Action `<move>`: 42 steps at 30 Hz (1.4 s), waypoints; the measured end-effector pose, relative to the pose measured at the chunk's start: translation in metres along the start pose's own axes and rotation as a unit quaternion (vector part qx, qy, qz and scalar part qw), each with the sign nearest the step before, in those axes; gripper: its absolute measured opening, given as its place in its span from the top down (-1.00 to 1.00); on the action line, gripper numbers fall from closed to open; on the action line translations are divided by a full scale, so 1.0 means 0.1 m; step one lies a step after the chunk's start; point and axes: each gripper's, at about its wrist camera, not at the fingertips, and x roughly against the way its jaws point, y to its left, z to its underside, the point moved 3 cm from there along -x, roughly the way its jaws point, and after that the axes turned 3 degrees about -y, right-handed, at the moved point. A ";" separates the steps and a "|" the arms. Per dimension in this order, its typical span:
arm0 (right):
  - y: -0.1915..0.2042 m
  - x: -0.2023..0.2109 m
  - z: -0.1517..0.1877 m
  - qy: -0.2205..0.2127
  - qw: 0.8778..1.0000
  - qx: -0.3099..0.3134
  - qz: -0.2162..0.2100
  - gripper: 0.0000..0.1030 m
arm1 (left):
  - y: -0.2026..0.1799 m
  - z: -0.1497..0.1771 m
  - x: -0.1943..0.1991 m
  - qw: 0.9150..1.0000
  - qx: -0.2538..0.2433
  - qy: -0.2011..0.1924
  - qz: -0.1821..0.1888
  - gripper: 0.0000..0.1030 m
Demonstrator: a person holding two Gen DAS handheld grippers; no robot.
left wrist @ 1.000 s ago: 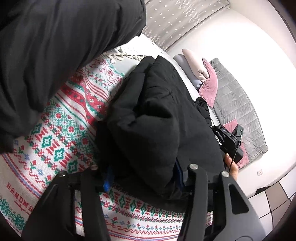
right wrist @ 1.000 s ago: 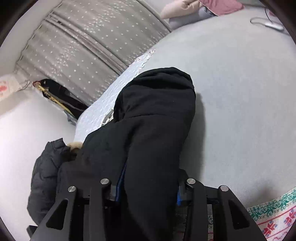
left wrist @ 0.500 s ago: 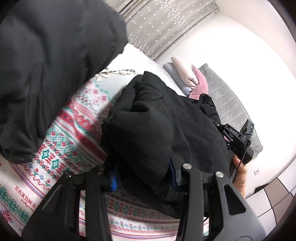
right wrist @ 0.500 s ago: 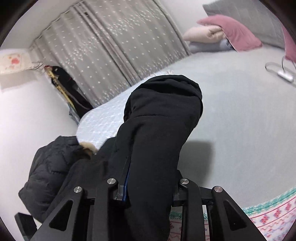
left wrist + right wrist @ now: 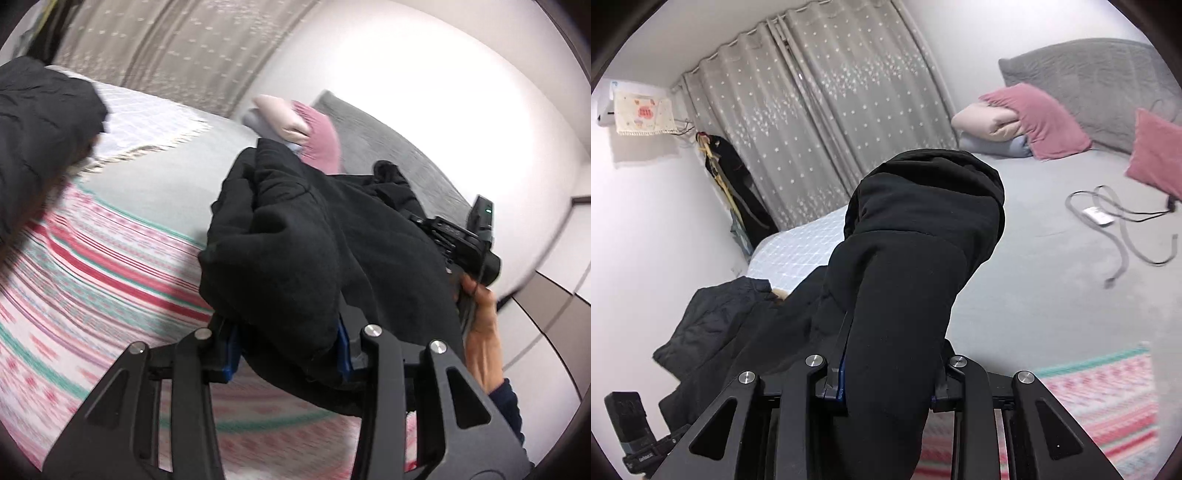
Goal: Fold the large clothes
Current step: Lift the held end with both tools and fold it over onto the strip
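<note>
The left gripper [image 5: 288,347] clamped a thick bunch of the black garment [image 5: 295,236]; the right gripper [image 5: 886,376] pinched another. Held apart above the patterned blanket [image 5: 92,280], probably to spread it for folding.

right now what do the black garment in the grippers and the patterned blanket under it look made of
Black garment: looks like thick matte fleece or sweatshirt knit, soft rounded folds, no sheen. Patterned blanket: seems a knitted or woven throw, banded red, green and white motifs; blur hides the weave.
</note>
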 end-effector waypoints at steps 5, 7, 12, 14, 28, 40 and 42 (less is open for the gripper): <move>-0.59 0.77 0.10 0.008 1.000 -0.008 0.025 0.43 | -0.79 0.57 -0.13 0.999 -0.027 0.032 0.032 0.18; -0.90 1.02 0.16 0.011 0.999 -0.016 0.041 0.43 | -1.00 0.81 -0.27 0.997 -0.026 0.055 0.043 0.18; -1.62 1.29 0.44 0.042 0.997 -0.029 0.058 0.43 | -1.28 1.44 -0.64 0.993 0.000 0.108 0.044 0.18; -1.90 1.25 0.62 0.063 0.996 -0.035 0.058 0.43 | -1.31 1.64 -0.74 0.991 0.008 0.126 0.040 0.18; -2.74 1.09 1.04 0.038 0.997 -0.060 0.012 0.43 | -1.47 1.94 -0.95 0.990 -0.032 0.137 0.029 0.18; -3.24 0.66 1.48 0.113 0.986 -0.090 0.084 0.05 | -1.21 2.40 -0.99 0.984 -0.007 0.168 0.054 0.07; -3.15 0.67 1.42 0.125 0.983 -0.077 0.112 -0.04 | -1.18 2.40 -1.01 0.983 0.000 0.174 0.057 0.04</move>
